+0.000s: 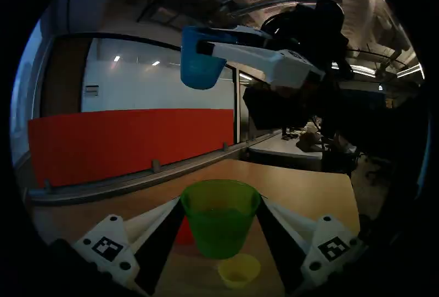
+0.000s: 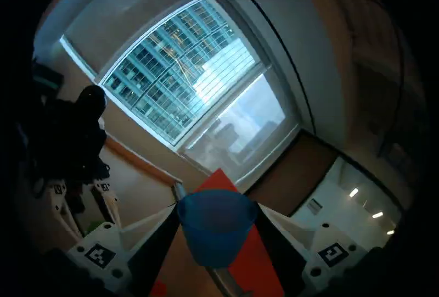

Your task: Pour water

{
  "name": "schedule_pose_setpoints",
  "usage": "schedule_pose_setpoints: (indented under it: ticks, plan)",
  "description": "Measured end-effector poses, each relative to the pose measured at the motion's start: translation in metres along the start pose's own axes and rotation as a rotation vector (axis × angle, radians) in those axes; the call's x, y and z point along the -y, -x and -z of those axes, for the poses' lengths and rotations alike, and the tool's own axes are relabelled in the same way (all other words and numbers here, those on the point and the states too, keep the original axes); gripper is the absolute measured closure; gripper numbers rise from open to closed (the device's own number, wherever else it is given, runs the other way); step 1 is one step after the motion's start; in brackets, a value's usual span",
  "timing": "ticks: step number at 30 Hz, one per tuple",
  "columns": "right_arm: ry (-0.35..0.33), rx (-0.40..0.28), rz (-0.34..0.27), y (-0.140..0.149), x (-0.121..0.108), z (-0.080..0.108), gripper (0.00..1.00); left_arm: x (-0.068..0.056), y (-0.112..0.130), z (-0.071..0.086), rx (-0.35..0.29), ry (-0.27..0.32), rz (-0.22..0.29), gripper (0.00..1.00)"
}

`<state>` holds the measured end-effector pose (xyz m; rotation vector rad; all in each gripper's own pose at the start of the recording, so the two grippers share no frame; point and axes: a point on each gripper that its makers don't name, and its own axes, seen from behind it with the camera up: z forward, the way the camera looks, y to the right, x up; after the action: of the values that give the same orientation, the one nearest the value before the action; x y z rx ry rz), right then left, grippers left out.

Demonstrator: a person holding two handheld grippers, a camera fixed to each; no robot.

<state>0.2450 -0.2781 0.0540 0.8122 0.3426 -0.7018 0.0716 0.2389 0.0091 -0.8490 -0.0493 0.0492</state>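
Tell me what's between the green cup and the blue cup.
Nothing. In the left gripper view the stretch from the green cup up to the blue cup is open air; a red wall panel stands behind.

Left gripper view: the translucent green plastic cup [image 1: 220, 220] covers the inner pad faces of the left gripper [image 1: 219, 202], so the contact line is hidden. Liquid level in the cup is indistinct. A red patch [image 1: 184, 233] behind the cup is mostly hidden and unidentifiable. The person [image 1: 315, 39] is a dark silhouette, hand unresolved.

Right gripper view: the opaque blue plastic cup [image 2: 217, 234] hides the pads of the right gripper [image 2: 217, 207]. Its interior is too dim to tell the contents.
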Motion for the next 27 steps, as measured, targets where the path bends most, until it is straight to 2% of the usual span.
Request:
schedule_pose_setpoints:
  ticks: [6,15,18,27]
  plan:
    - [-0.045,-0.010,-0.209,-0.007,0.014,0.002,0.07,0.000,-0.002,0.001,0.000,-0.001,-0.004,0.13]
    - [-0.096,-0.010,-0.523,-0.013,0.020,0.002,0.06,0.001,-0.004,0.000,-0.001,-0.002,-0.008,0.13]
    - [-0.105,-0.017,-0.597,-0.016,0.018,0.003,0.07,0.001,-0.004,0.001,-0.002,-0.003,-0.009,0.12]
    - [-0.095,0.003,-0.641,-0.002,0.014,0.010,0.06,0.008,-0.005,0.004,-0.001,-0.023,-0.010,0.12]
